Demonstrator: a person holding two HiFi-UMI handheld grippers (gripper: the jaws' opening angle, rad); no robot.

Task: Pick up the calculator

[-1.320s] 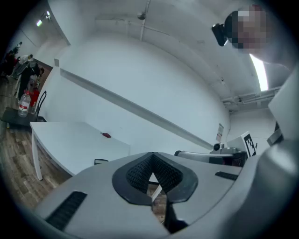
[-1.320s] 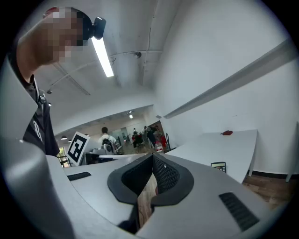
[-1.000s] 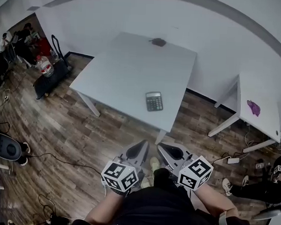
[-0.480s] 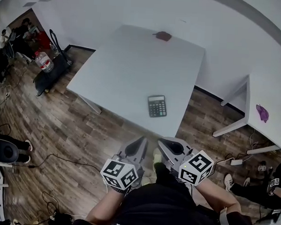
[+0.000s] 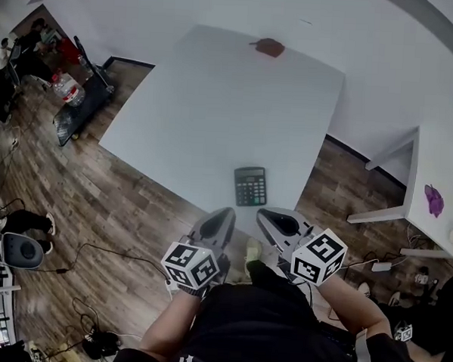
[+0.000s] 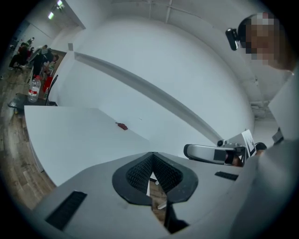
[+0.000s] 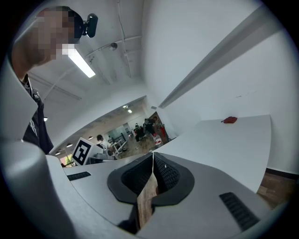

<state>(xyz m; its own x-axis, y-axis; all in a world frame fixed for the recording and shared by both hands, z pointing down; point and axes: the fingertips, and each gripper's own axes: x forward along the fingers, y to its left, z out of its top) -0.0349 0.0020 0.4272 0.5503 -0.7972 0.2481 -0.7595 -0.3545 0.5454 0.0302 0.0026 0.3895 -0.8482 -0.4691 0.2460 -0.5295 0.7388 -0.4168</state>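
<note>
A dark calculator (image 5: 250, 186) lies flat near the front edge of the white table (image 5: 208, 107), toward its right side. Both grippers hang below the table edge, over the floor and close to the person's body. My left gripper (image 5: 217, 223) is shut with nothing between its jaws, a little left of the calculator and short of it. My right gripper (image 5: 276, 221) is likewise shut and empty, just right of the calculator's line. In the left gripper view the left gripper (image 6: 152, 167) points at the table top; in the right gripper view the right gripper (image 7: 153, 164) does the same. The calculator is hidden in both gripper views.
A small reddish object (image 5: 269, 46) lies at the table's far edge. A second white table (image 5: 438, 180) with a purple item (image 5: 434, 200) stands at right. A black cart (image 5: 79, 108) with a water bottle (image 5: 65, 88) is at left. Cables run over the wooden floor.
The view has moved closer to the table: the calculator sits lower and nearer the grippers than a second ago. Both grippers stay shut and side by side.
</note>
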